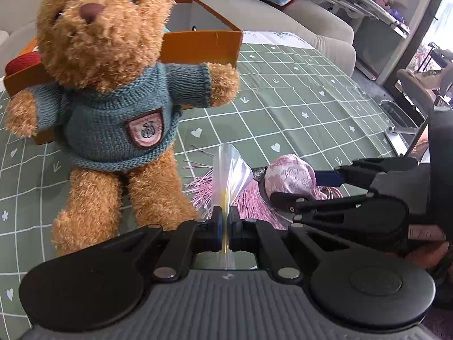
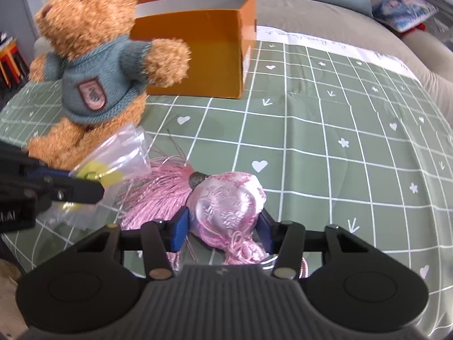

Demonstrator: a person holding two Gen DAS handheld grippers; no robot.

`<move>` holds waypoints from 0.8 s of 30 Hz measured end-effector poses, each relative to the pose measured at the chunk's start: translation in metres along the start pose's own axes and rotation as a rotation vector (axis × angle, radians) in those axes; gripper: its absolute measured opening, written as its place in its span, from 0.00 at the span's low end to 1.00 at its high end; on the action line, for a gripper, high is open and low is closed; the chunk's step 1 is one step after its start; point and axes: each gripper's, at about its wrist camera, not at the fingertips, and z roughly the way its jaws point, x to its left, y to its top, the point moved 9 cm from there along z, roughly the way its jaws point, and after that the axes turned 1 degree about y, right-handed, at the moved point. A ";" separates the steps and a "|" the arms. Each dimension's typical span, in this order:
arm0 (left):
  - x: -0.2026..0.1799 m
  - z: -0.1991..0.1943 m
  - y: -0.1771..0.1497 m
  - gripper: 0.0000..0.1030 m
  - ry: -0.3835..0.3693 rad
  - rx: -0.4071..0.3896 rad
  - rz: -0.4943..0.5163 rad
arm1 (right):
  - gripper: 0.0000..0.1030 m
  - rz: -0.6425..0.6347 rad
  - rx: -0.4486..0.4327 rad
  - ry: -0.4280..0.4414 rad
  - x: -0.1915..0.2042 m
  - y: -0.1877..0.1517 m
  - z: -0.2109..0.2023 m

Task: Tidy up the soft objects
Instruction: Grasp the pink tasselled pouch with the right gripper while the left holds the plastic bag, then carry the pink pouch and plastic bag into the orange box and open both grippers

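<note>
Your left tongs (image 1: 225, 221) are clamped tight on the edge of a small clear plastic bag (image 1: 230, 167), which stands up from between the fingers; something yellow shows inside it. From the right wrist view, the same bag (image 2: 119, 155) sticks out past the left tongs (image 2: 85, 187) at the left edge, just in front of the teddy bear.

Your right tongs (image 2: 223, 223) sit around a pink satin sachet (image 2: 229, 201) with a long pink tassel (image 2: 158, 181). The blue pads stand on either side of the pouch, close against it, but you cannot tell whether they are pressing it yet. The sachet lies on the table, its tassel fanned out toward the bear.

The brown teddy bear (image 1: 113, 85) in a blue knitted sweater sits upright on the green checked tablecloth (image 1: 297, 107), which is printed with white hearts and arrows. Behind the bear stands an open orange box (image 2: 198, 42), its near side touching or just behind the bear's back. Beyond the table is a grey sofa (image 2: 325, 14) with cushions.
</note>
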 end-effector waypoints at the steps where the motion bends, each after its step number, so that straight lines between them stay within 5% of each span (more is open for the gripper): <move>1: 0.001 -0.002 0.000 0.04 0.002 -0.003 -0.002 | 0.46 -0.013 -0.001 -0.003 0.003 -0.001 -0.002; 24: 0.014 -0.078 -0.012 0.04 0.010 -0.123 0.010 | 0.47 -0.085 -0.056 0.025 0.080 -0.005 -0.105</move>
